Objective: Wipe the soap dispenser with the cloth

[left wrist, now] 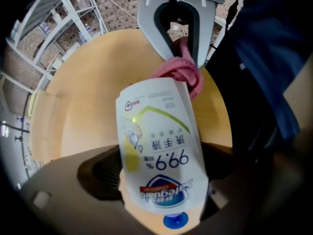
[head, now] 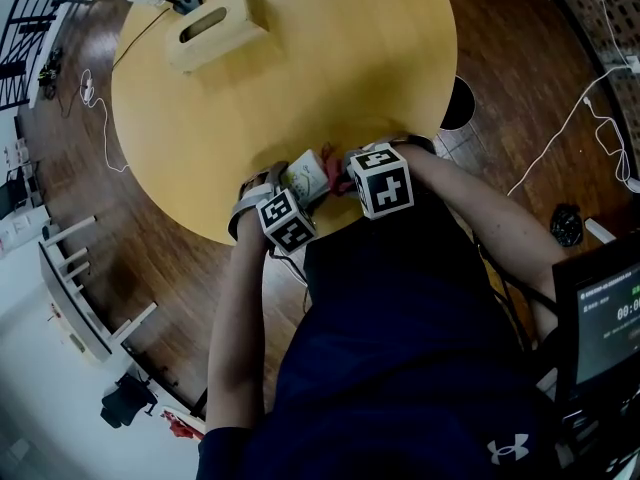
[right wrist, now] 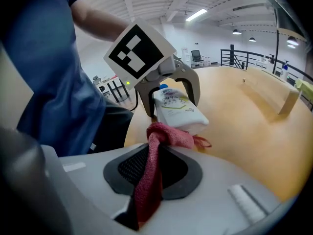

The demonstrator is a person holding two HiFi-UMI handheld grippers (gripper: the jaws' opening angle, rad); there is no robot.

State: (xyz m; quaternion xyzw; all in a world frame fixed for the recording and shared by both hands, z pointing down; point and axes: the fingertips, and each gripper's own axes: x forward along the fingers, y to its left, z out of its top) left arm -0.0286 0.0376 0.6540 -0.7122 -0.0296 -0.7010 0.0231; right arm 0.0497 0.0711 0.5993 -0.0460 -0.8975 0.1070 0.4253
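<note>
Over the near edge of the round table (head: 330,98), the left gripper (right wrist: 169,102) has its jaws closed on the soap dispenser (left wrist: 159,151) — a white bottle with a printed label. Its blue cap (left wrist: 175,221) lies toward the gripper's body and its base points away. The right gripper (left wrist: 183,53) meets it above that same edge of the table. Its jaws are clamped on the red cloth (right wrist: 155,170), a strip of which runs down between them. The bunched end of the cloth touches the edge of the dispenser's base. On the table's far side stands a wooden box (head: 215,23) — pale, with a slot in its top.
</note>
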